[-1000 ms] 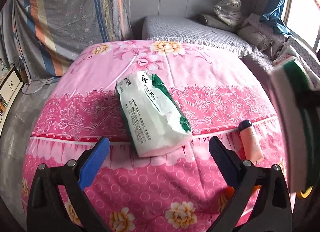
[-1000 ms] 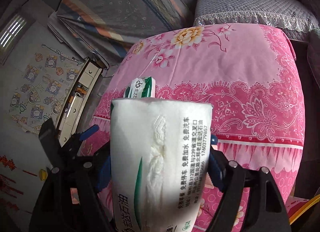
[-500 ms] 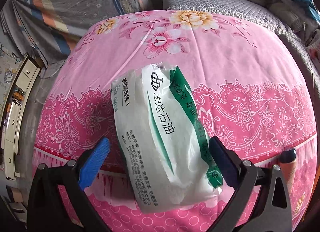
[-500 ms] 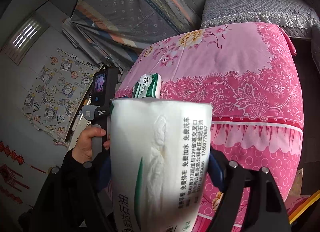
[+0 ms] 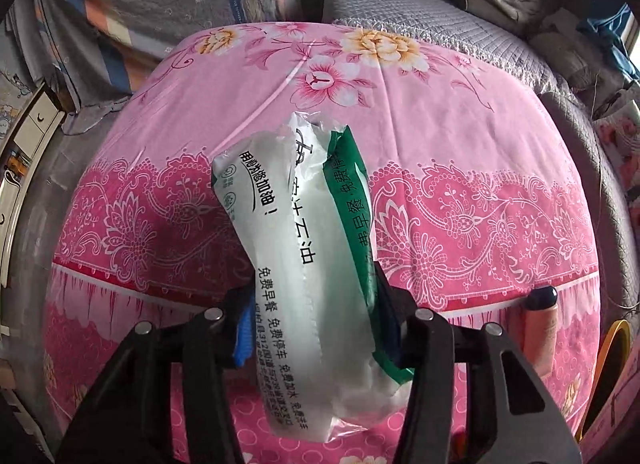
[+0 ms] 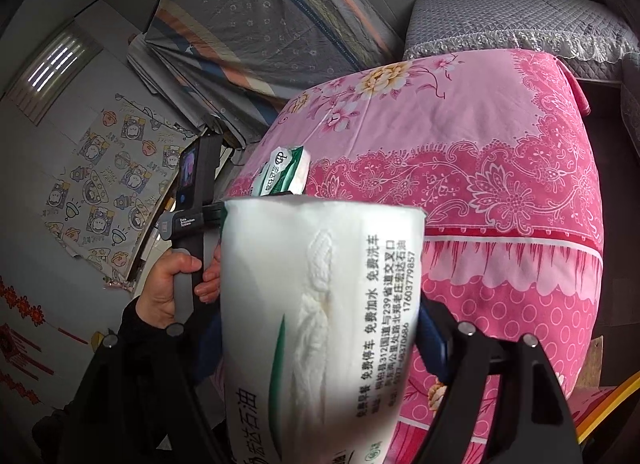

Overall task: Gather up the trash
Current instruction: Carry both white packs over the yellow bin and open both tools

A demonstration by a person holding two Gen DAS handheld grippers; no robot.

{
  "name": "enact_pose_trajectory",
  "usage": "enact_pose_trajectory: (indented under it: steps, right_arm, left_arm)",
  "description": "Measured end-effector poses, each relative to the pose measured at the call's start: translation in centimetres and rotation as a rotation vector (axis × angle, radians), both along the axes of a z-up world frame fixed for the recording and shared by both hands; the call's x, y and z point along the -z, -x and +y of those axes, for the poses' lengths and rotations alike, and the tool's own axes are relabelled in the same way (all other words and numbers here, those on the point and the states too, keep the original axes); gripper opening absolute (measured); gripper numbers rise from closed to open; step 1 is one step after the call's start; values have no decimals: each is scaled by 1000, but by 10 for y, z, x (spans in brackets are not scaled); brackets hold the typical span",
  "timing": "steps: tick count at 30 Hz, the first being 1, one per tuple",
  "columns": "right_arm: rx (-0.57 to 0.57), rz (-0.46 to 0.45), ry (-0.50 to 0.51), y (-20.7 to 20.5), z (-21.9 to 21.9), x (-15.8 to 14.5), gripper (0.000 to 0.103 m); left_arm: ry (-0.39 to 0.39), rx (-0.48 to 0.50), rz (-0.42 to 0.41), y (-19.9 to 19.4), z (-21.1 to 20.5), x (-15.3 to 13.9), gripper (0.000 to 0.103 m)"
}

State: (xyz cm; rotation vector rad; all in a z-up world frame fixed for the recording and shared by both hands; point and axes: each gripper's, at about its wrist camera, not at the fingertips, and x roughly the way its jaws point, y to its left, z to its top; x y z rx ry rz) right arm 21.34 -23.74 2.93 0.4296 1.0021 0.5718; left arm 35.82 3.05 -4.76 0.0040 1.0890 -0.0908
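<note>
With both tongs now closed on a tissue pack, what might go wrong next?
1. The left tongs pinch the crumpled tissue pack only at its near end; the long far part may sag or slip out.
2. The right tongs squeeze a soft full pack, which could slide.
3. The small tube at the pink bedspread edge may be knocked off.

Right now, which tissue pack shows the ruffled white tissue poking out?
The tissue pack in the right gripper: tissue ruffles along its front. The left gripper's tissue pack shows only wrapper.

Left wrist view: close, looking forward over the pink floral cloth (image 5: 460, 152). Right wrist view: beside it, facing leftward. Shared: cloth, grey quilted bed (image 6: 520, 20).
</note>
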Motion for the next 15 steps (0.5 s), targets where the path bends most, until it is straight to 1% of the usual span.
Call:
enact_pose_trajectory:
  steps: [2,4,5,7,9,10,15]
  right_arm:
    - [-5,1,0,3,4,-1,75]
    - [-11,5,3,6,8,0,75]
    - [-11,9,2,7,9,1,75]
    - [-6,15,0,10,8,3,75]
    - [11,20,-6,15,4,5,75]
    - [21,19,-9,18,1,6,75]
    - [102,2,-20,40,-28,3,75]
  left_arm:
    - [34,6,-31,18,7,-11,45]
    - [66,22,-79,38,14,-24,44]
    - [73,33,-111,50,15,-30,44]
    - [59,61,-193,76,12,-44,44]
    - [40,90,-272,102,7,-55,44]
    - [50,108,-301,113,3,-59,44]
    - [125,211,-388,150,-29,-75,44]
